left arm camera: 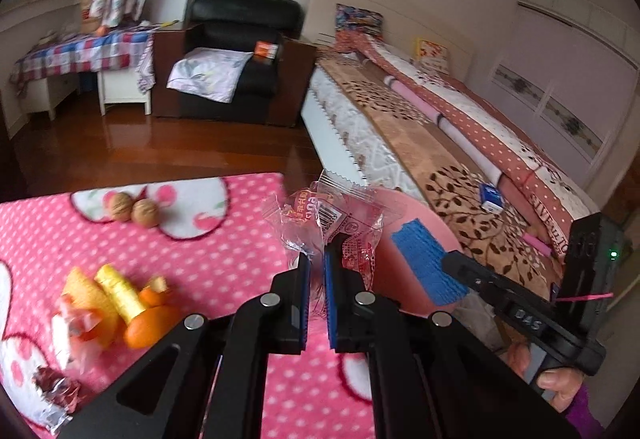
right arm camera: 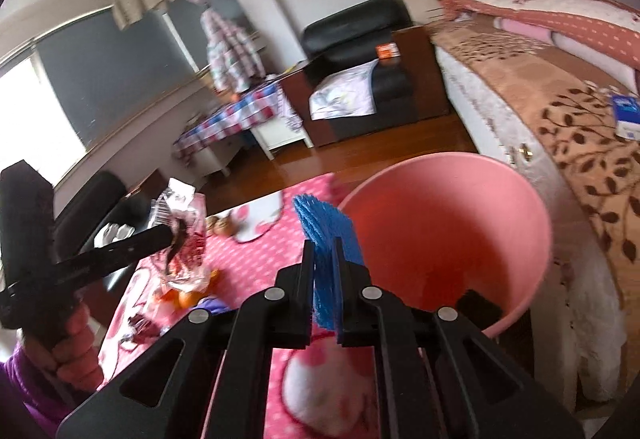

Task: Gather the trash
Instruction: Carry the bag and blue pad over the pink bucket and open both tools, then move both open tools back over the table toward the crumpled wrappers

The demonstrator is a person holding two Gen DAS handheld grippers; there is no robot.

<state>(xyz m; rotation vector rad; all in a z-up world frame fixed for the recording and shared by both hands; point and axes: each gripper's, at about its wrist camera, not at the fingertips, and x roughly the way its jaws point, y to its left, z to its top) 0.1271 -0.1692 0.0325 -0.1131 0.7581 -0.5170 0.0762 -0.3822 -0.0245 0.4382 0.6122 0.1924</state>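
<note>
Left gripper (left arm camera: 317,271) clamped on crinkly clear-and-red plastic wrapper (left arm camera: 332,215), raised near tabletop's far edge beside pink plastic bin (right arm camera: 448,239); probably featherlight, limp, slippery, best pinched mid-fold; right gripper (right arm camera: 325,271) clenching blue foam netting (right arm camera: 326,235).

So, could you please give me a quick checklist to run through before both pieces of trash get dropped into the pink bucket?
1. Left gripper shut on the clear red wrapper: ok.
2. Right gripper shut on the blue foam net: ok.
3. Pink bucket open and unobstructed: ok.
4. Blue foam net over the bucket mouth: not ok, it sits at the rim.
5. Wrapper over the bucket: cannot tell.
6. Table trash cleared: not ok, orange peel and foil wrapper remain.
</note>
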